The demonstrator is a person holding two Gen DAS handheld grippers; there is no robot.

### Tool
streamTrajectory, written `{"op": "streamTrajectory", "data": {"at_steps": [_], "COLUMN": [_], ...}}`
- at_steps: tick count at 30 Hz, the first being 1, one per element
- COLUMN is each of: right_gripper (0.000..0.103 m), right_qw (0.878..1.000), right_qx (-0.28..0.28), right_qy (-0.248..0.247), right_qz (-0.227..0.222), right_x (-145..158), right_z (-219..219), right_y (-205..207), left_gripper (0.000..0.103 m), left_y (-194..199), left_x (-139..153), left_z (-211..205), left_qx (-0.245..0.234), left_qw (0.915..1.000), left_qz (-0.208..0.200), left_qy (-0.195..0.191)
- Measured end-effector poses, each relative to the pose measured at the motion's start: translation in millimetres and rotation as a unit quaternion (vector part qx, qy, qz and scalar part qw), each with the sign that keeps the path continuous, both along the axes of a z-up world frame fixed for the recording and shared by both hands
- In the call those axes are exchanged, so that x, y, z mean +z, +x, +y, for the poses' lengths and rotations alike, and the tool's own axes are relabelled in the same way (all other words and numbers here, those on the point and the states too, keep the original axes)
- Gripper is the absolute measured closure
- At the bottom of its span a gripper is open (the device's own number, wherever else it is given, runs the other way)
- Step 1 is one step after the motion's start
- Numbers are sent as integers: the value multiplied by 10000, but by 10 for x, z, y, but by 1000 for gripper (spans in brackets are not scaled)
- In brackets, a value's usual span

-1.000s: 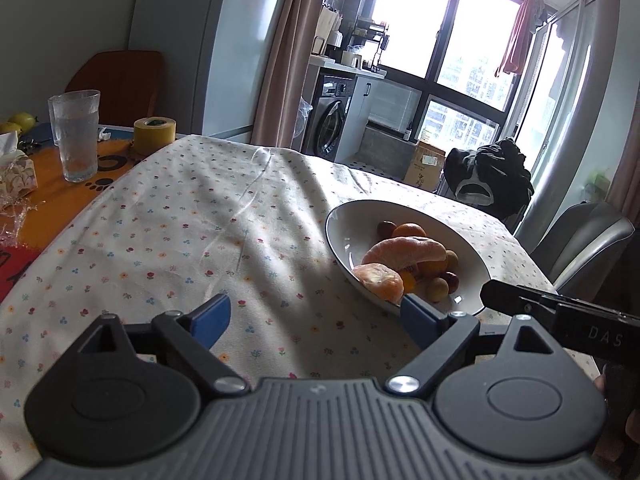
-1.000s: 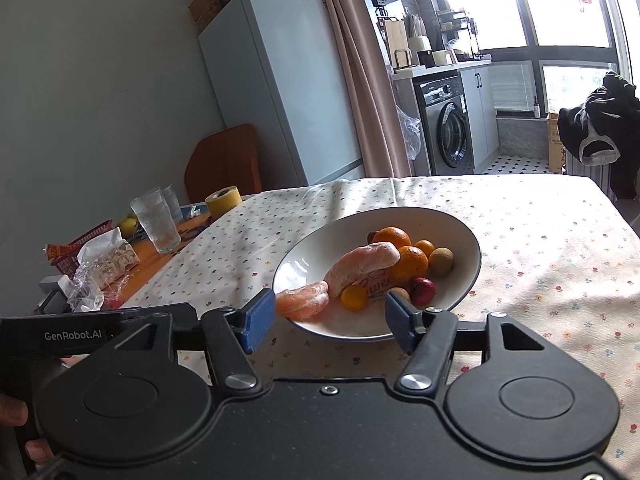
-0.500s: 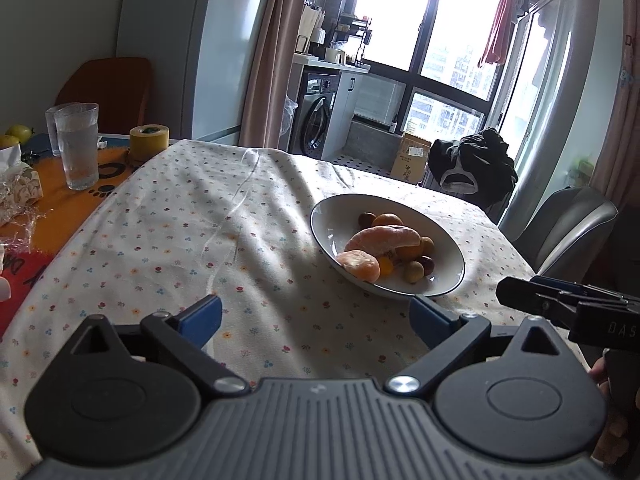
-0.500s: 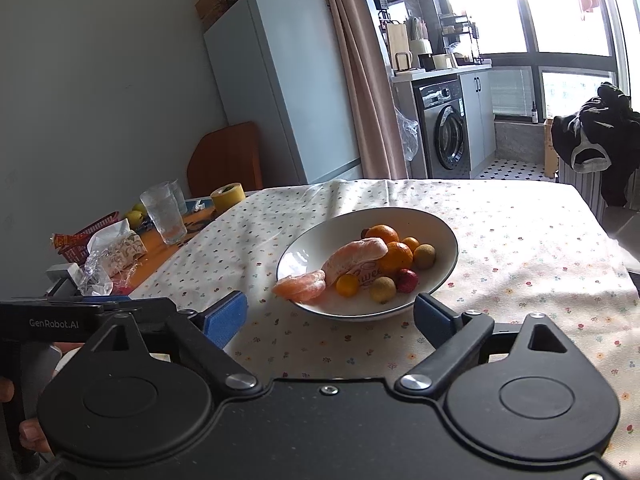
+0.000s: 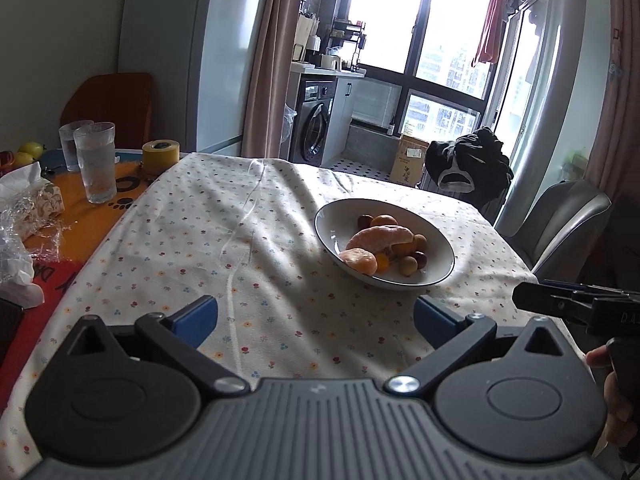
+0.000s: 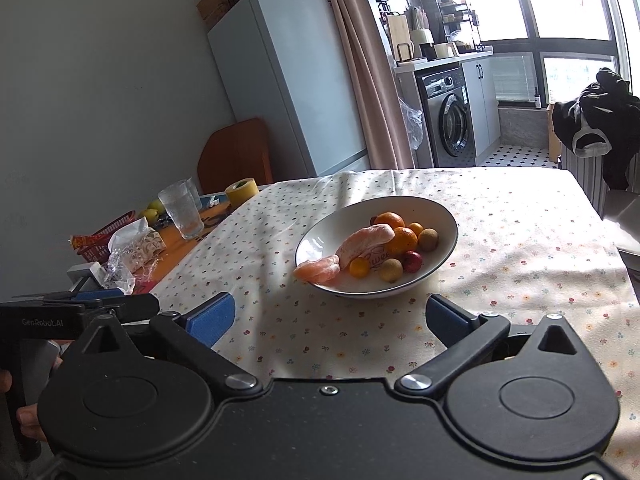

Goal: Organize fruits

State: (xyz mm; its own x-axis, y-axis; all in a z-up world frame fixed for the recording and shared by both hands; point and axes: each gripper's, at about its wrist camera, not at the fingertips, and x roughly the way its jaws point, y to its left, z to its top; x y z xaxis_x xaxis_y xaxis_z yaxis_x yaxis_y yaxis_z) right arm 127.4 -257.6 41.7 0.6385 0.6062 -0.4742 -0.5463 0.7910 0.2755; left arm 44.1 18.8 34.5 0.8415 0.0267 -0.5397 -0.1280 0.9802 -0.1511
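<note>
The white round ceramic bowl (image 6: 436,208) of mixed fruit sits on the floral-clothed bench (image 5: 260,280). Only the right view shows 2 orange citrus fruits (image 6: 402,240). Left claw (image 5: 316,316) and right claw (image 6: 330,314), both spread and empty, have drawn back from the bowl.

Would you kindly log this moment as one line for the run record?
left gripper: open, empty | right gripper: open, empty | fruits: in bowl | peeled segment: overhanging rim | floral tablecloth
</note>
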Motion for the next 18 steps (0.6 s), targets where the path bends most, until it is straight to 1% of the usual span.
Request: {"op": "streamTrajectory", "data": {"at_steps": [5,10,18], "right_gripper": [0,0,0], "right_qw": [9999,9997,9996], "right_qx": [-76,-100,-78], "right_qy": [-74,-220,-278], "right_qz": [33,-8,-52], "right_x": [27,84,152], "right_z": [-94,-156,-229], "right_y": [-95,-205,-363], "left_gripper": [0,0,0], "left_y": [-62,-165,-279], "left_x": [0,22,51], "left_z": [-4,-35,-8], "left_qx": [-34,-53,-12], "left_qw": [10000,9999,10000], "left_qz": [19,-53,-51], "left_qy": [-75,75,53]}}
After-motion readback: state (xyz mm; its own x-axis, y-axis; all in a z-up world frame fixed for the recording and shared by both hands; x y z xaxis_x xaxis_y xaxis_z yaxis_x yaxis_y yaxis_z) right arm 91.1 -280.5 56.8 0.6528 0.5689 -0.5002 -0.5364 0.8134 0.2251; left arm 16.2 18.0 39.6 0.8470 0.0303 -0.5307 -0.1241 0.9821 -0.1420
